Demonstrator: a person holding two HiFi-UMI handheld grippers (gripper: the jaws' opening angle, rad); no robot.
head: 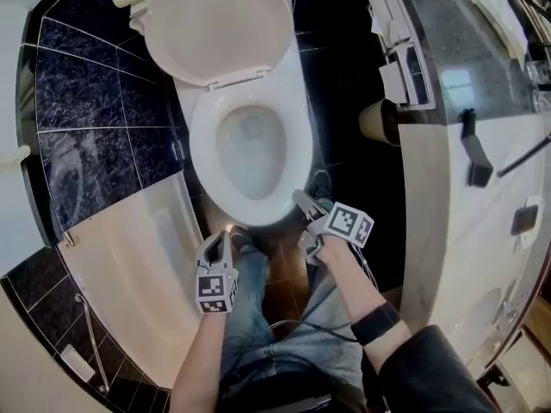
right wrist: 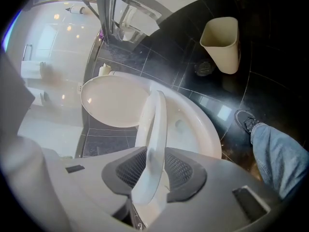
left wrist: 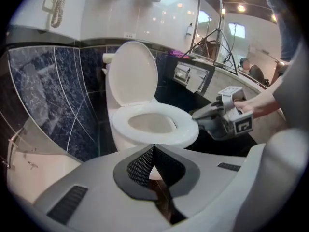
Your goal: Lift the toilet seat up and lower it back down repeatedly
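- Right gripper view: the right gripper has the front rim of the toilet seat standing on edge between its two pads. The pads press on it from either side, a firm pinch on the seat.
- The seat is off the toilet bowl at its front and partly raised. The lid stands open behind it.
- In the left gripper view, the left gripper carries nothing and its pads meet at the tips. It hangs in front of the toilet, apart from the seat, and takes no part in the grip.
- Step in hand, as I judge it: the lifting half of a cycle, with the seat gripped at its front edge and tilted up from the bowl.
- The next move calls for carrying the rim along the arc about the rear hinge.
  - The wrist should turn with the seat so the smooth plastic does not slide out of the pads.
  - The swing should ease off before the seat knocks the lid, then reverse and set the seat down gently on the bowl.
- Count: one toilet, one seat, one lid and two grippers. There is also one beige waste bin on the dark tiled floor beside the toilet, and one shoe in view.
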